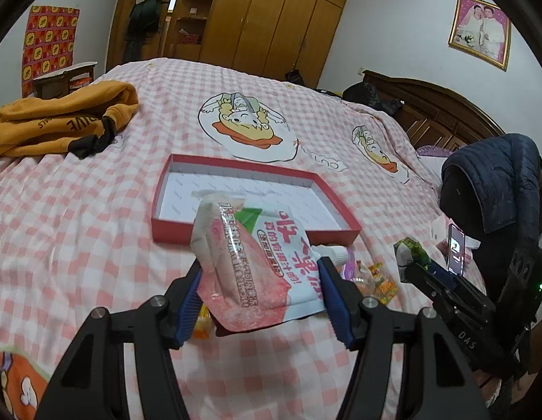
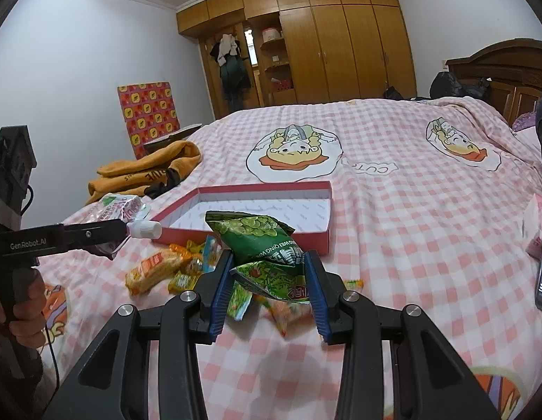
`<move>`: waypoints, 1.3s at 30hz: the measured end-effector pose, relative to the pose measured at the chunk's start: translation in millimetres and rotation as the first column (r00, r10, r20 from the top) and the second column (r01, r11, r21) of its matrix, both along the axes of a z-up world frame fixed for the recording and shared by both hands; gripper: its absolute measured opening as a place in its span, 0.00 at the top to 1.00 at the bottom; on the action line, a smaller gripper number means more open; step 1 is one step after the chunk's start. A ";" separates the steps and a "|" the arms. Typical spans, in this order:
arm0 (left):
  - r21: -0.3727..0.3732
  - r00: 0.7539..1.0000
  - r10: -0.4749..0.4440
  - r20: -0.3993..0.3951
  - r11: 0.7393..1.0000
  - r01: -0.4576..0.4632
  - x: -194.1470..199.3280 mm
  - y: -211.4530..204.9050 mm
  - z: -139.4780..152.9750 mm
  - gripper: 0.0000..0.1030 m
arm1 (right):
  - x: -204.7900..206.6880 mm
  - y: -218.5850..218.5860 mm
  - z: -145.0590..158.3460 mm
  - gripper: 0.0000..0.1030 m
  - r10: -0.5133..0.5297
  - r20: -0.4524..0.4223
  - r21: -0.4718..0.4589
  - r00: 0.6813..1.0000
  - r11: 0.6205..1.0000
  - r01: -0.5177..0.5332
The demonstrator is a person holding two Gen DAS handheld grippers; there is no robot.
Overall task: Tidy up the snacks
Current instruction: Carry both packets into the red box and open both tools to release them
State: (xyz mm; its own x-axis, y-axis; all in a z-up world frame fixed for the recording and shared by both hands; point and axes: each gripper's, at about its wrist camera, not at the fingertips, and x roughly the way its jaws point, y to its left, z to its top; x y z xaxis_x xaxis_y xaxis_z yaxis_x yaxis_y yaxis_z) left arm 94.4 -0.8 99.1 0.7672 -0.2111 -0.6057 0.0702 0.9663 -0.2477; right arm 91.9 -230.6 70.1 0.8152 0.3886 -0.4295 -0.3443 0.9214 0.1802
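Pink juice pouch (image 1: pixel 257 262) gripped in left claw (image 1: pixel 260 301), green snack bag (image 2: pixel 264 245) in right claw (image 2: pixel 271 287); lift both clear, drop flat inside red box (image 2: pixel 271 206) mid-frame.

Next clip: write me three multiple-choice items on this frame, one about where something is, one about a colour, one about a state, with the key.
1. The pink spouted pouch is
A. inside the box
B. between the left gripper's fingers
C. on the orange garment

2. The shallow box's outer wall is
A. red
B. blue
C. green

3. The box is
A. full of snacks
B. lidded
C. empty

Key:
1 B: the left gripper is shut on it, held above the bedspread.
2 A: red walls with a white lining.
3 C: only the lining shows inside. The right gripper holds the green snack bag short of it.
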 end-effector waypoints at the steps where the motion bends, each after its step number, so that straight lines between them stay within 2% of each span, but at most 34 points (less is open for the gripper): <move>1: 0.003 1.000 0.000 0.004 1.000 0.000 3.9 0.1 1.1 0.37 | 2.8 -0.3 1.1 0.61 0.001 0.001 0.004 1.000 1.000 -0.001; 9: 0.009 0.999 0.008 0.032 1.000 -0.008 36.6 5.8 5.0 0.37 | 23.2 2.2 6.6 0.61 0.017 0.059 0.022 0.998 1.000 -0.018; 14: 0.008 1.000 0.015 0.027 1.000 -0.015 65.2 11.0 -1.5 0.37 | 54.3 11.0 4.4 0.61 0.015 0.019 0.000 1.000 1.000 -0.015; 19: 0.004 0.999 0.034 -0.014 0.999 -0.033 97.0 19.6 -11.2 0.37 | 97.6 26.8 3.3 0.60 0.032 -0.035 -0.010 0.999 0.999 -0.032; 26: -0.044 0.995 0.032 -0.093 0.998 -0.036 136.8 23.4 -35.9 0.37 | 152.8 58.3 -23.9 0.60 -0.007 -0.125 -0.128 0.992 0.992 -0.009; 30: -0.018 0.991 0.037 -0.131 0.999 -0.040 149.8 17.8 -54.1 0.37 | 155.4 65.9 -34.0 0.60 -0.014 -0.109 -0.168 0.994 0.986 -0.005; 34: 0.030 0.992 0.015 -0.125 0.999 -0.012 155.4 5.1 -58.2 0.37 | 153.9 69.4 -34.3 0.60 -0.015 -0.089 -0.216 0.996 0.976 -0.004; 39: 0.081 0.991 -0.002 -0.136 0.997 0.013 162.1 -14.0 -61.3 0.36 | 152.6 62.4 -35.0 0.60 -0.022 -0.102 -0.214 0.994 0.977 0.000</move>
State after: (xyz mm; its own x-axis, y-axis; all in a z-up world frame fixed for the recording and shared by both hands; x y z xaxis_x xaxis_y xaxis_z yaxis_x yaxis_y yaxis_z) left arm 256.5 -14.8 37.8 0.6753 -0.1618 -0.7196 0.0486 0.9833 -0.1755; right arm 244.6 -168.3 35.0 0.7657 0.2702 -0.5838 -0.3235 0.9461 0.0135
